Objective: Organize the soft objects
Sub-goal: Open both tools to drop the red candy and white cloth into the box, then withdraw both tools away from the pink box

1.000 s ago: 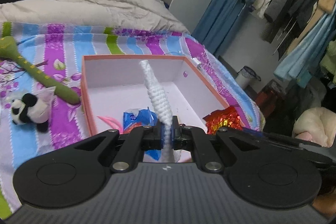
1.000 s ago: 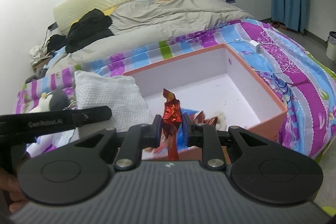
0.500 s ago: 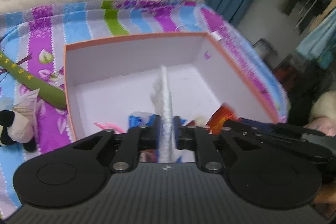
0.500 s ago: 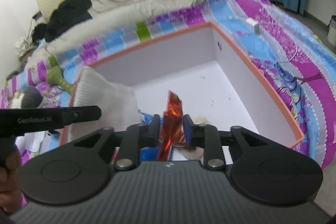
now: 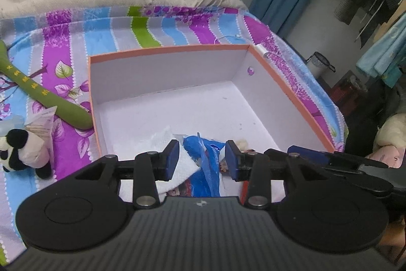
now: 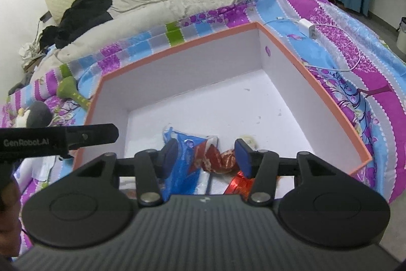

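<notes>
Two hand-held grippers hung over the near end of a box [image 5: 291,90] that sat on the bed [image 5: 157,24], and both had their jaws spread wide with nothing between them. The bed, with its striped cover, was the largest thing in view; the orange-rimmed box took up its near part, most of the white floor bare.

Inside the box, close to the near wall, lay a white towel [image 5: 162,141], a blue packet [image 6: 185,161] and a crumpled piece of red foil [image 6: 223,159]. The left hand-held gripper [image 5: 200,159] stood above the towel and packet, and the right hand-held gripper [image 6: 206,156] above the packet and foil, neither one pinching them.

Outside the box, on the cover to its left, a long green soft toy [image 5: 48,100] and a small panda toy [image 5: 22,151] were not yet packed. By my judgement the task was partly done: three items were in, and at least those two toys remained to be fetched.
</notes>
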Demonstrator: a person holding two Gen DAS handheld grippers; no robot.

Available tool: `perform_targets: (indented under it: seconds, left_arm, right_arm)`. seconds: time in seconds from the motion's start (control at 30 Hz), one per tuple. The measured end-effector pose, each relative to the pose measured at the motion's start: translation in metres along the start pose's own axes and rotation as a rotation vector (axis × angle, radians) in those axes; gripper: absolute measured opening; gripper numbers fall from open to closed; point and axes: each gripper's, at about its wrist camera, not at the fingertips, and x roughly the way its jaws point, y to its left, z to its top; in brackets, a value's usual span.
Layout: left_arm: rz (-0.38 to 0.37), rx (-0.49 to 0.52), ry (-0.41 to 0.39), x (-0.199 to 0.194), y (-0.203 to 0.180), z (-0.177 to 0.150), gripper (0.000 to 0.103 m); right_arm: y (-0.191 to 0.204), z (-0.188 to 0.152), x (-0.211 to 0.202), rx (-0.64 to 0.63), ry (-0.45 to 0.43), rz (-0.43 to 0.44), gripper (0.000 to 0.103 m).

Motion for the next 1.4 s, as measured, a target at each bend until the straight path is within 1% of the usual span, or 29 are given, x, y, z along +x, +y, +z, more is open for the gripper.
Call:
perform_targets:
  seconds: [0.37, 0.7, 0.9, 1.13, 1.23, 1.4]
  left_arm:
    - [-0.021, 0.0, -0.087, -0.078, -0.011, -0.028, 0.045]
    - [-0.041, -0.003, -0.151, -0.149, -0.015, -0.073, 0.045]
    - [-0.047, 0.016, -0.178, -0.187, -0.016, -0.102, 0.045]
    - [-0.041, 0.011, -0.208, -0.223, -0.009, -0.137, 0.046]
    - [-0.028, -0.003, -0.21, -0.237, -0.003, -0.151, 0.046]
    - [-0.009, -0.017, -0.245, -0.261, 0.002, -0.17, 0.047]
  right_arm:
    - [0.023, -0.017, -0.059, -0.024, -0.077, 0.024, 0.052]
    - [0.049, -0.048, -0.111, -0.043, -0.132, 0.044, 0.052]
    - [0.069, -0.069, -0.139, -0.055, -0.161, 0.054, 0.052]
    - [0.092, -0.096, -0.165, -0.073, -0.177, 0.068, 0.052]
    - [0.1, -0.107, -0.171, -0.073, -0.182, 0.075, 0.052]
    - [0.115, -0.125, -0.177, -0.091, -0.189, 0.088, 0.052]
